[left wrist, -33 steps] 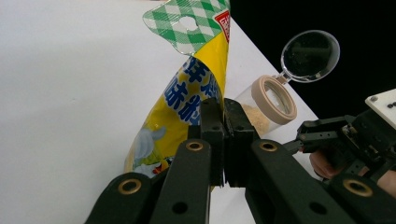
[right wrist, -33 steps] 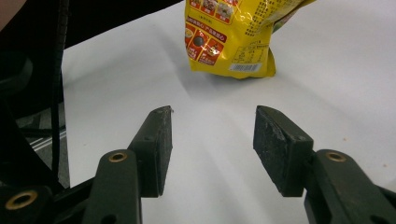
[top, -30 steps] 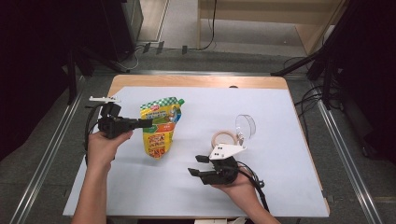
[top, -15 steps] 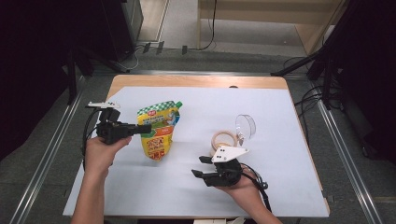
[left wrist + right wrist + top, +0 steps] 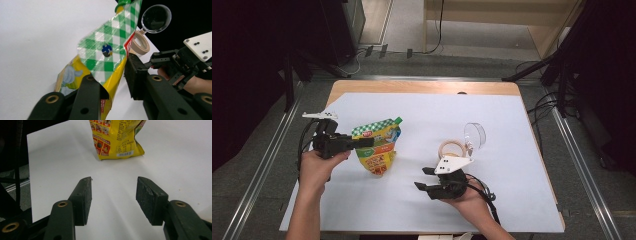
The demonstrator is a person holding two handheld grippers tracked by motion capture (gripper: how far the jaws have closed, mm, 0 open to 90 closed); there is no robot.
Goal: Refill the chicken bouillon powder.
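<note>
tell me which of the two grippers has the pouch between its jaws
The left gripper: its jaws have just been opening, with the green-checked top of the snack pouch between them. The right gripper has nothing between its open jaws and sits apart from the pouch.

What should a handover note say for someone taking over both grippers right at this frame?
Left gripper: its jaws have just been opening, with the top of the snack pouch between them; the right-hand pad stands clear of the pouch, so the grip looks released.
Right gripper: open, nothing between the jaws, held low over the white sheet and pointing toward the pouch.
Things: the pouch stands upright left of centre; a tape roll and a clear round lid lie just beyond the right gripper.
Done: the pouch appears set standing.
Left: probably back the left gripper away without tipping it; roll and lid untouched.
</note>
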